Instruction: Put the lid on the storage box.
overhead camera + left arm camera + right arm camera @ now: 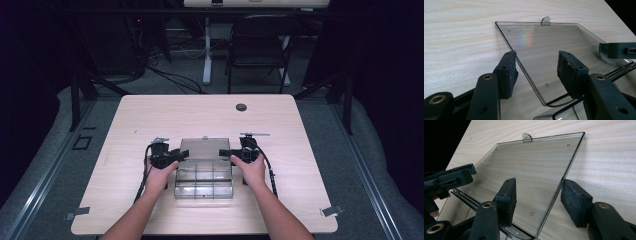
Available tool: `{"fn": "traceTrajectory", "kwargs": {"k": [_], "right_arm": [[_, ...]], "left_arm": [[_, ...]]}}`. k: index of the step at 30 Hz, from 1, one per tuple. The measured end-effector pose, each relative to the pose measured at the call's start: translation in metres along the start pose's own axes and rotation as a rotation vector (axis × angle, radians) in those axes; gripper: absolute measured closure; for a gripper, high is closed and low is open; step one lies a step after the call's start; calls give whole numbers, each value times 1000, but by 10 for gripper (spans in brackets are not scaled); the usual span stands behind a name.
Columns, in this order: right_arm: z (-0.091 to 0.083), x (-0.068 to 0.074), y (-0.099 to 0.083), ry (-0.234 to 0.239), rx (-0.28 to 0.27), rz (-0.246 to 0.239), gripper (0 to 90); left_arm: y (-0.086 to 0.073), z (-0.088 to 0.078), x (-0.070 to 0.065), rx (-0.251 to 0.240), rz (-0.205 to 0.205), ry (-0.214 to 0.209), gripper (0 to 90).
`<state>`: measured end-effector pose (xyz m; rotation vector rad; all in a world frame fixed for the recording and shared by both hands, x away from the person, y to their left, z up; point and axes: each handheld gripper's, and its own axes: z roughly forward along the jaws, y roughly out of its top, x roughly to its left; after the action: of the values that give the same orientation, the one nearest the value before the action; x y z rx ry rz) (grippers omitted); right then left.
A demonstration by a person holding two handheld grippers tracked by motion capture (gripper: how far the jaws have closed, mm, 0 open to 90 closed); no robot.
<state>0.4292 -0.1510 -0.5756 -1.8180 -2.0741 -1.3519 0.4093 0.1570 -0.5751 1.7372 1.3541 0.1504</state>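
Clear plastic box [204, 182], a shallow compartment organiser, sat on the near half of the wooden table [150, 115], with its transparent lid [204, 147] swung open and lying flat on the tabletop beyond it. Box and lid together ran away from the person, so the long axis pointed toward the far edge of the table, and the lid's small latch tab [546, 21] marked the far end. Left gripper [176, 155] came in from the left side and right gripper [226, 153] from the right, each at the near part of the lid close to the hinge line. In the left gripper view, the lid's left edge ran between the two black jaws, which stood apart and released, with one pad [508, 72] over bare wood and the other over the lid; whether that pad brushed the edge I cannot tell. The right gripper view mirrored this, with the lid's right edge between spread, unclenched jaws. Only the high view showed the box's divided compartments and both hands [161, 175]; the gripper views added the tab, the small holes in the lid and the opposite gripper's tip.
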Motion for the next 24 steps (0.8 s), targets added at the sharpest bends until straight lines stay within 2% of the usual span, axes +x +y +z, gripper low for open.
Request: {"fn": "traceTrajectory", "kwargs": {"k": [16, 21, 23, 24], "right_arm": [[-4, 1, 1, -23, 4, -1, 483], [-11, 2, 2, -38, 1, -23, 487], [-17, 5, 2, -61, -19, -59, 495], [-20, 6, 2, -71, -16, -62, 497]], "left_arm": [[1, -2, 2, -2, 5, 11, 493], [2, -6, 1, -8, 9, 15, 493], [4, -10, 0, -12, 9, 10, 495], [4, -11, -1, -11, 11, 8, 499]]}}
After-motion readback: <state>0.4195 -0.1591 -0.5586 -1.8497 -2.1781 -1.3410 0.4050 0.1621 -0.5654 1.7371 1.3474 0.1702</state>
